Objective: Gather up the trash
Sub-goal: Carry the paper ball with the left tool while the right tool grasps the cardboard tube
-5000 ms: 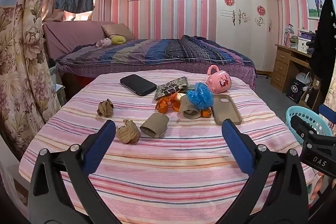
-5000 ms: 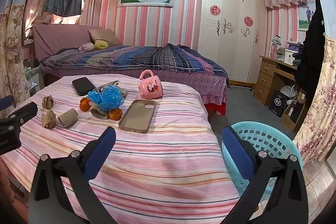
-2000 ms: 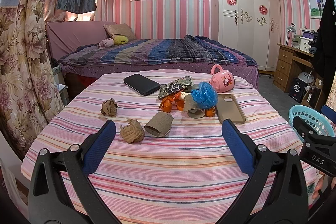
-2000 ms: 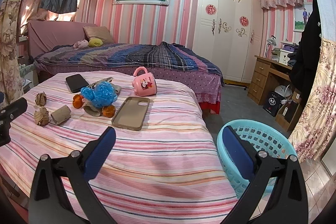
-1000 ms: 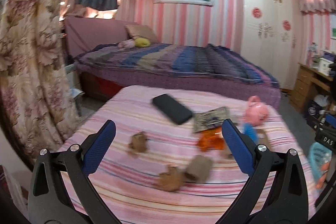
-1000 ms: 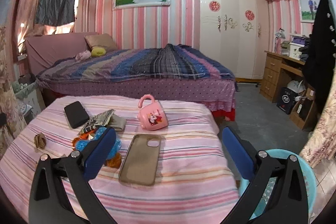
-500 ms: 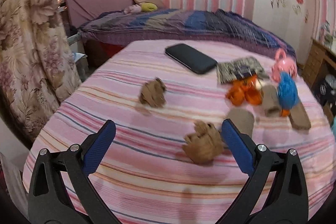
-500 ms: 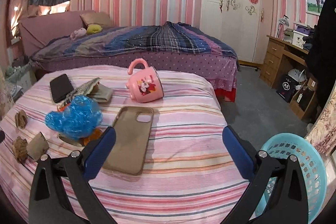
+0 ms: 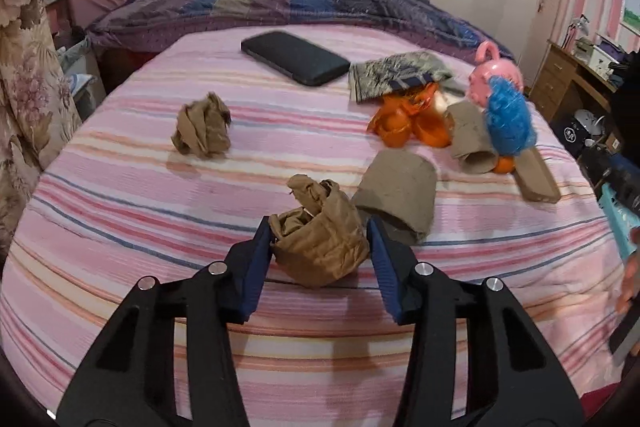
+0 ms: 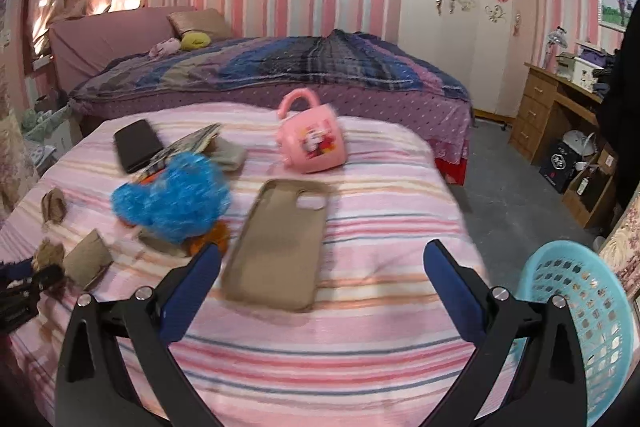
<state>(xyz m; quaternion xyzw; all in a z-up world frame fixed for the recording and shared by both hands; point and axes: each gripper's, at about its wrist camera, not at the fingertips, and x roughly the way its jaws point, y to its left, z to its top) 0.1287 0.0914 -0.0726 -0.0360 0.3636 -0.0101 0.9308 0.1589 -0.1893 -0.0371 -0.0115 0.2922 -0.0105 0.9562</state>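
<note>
Left tongs [image 9: 320,247] clamped on crumpled brown paper ball [image 9: 320,247], right tongs [image 10: 320,267] wide apart, holding nothing, above phone case [image 10: 280,243].

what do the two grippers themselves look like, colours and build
Both look alike. The left gripper has two matte black plastic arms with elongated cut-out slots and round silver screw heads, ending in flat blue fingers. The right gripper has the same black slotted frame, silver screws and blue fingers. No cables or sleeves show. No lettering is readable on either in these views.
</note>
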